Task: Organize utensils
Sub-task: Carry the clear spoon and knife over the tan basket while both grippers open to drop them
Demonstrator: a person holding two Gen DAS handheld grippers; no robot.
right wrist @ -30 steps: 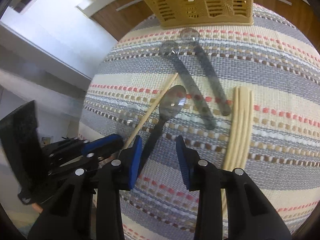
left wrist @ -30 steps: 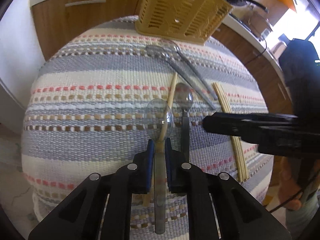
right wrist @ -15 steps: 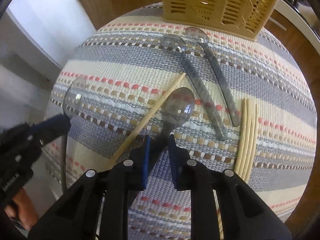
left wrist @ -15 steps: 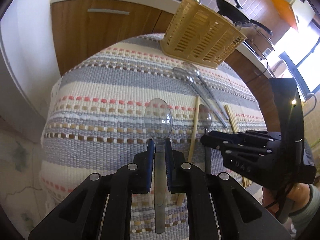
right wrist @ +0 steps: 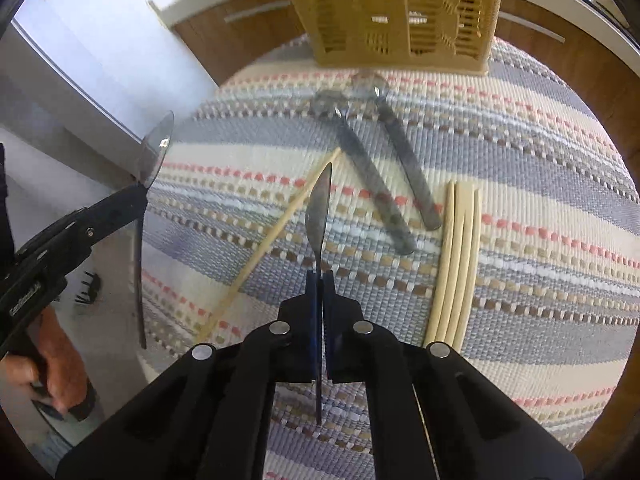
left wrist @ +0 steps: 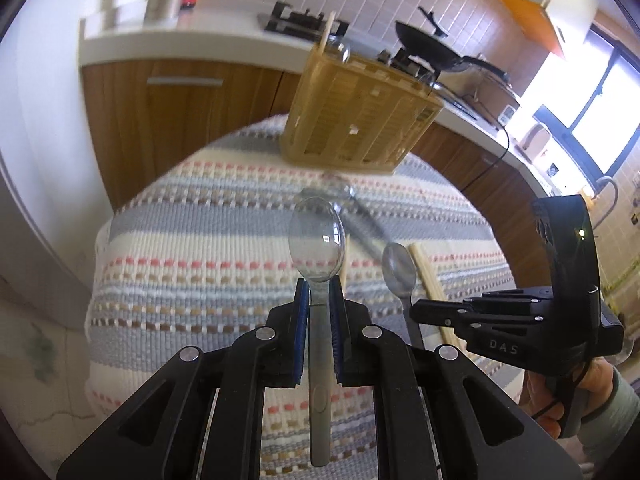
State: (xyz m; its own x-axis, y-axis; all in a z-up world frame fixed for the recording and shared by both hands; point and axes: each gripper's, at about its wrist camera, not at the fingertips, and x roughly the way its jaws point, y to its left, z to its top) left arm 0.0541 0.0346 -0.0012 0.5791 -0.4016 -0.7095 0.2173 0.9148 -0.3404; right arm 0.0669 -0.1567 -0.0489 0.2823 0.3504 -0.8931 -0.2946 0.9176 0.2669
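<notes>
My left gripper is shut on a clear grey plastic spoon, held above the striped mat, bowl forward. My right gripper is shut on a second grey spoon, seen edge-on and lifted off the mat; it also shows in the left wrist view. The yellow slotted utensil basket stands at the mat's far edge. Two more grey spoons lie in front of it. A single chopstick lies diagonally, and several chopsticks lie together at the right.
The mat covers a small round table. Wooden cabinets and a white counter with a stove and a black pan stand behind. The floor lies to the left. The left gripper with its spoon shows at the right wrist view's left edge.
My right gripper has closed on the spoon and lifted it off the mat, turning it edge-on. My left gripper has risen and tilted up with its spoon, bringing the basket into fuller view.
</notes>
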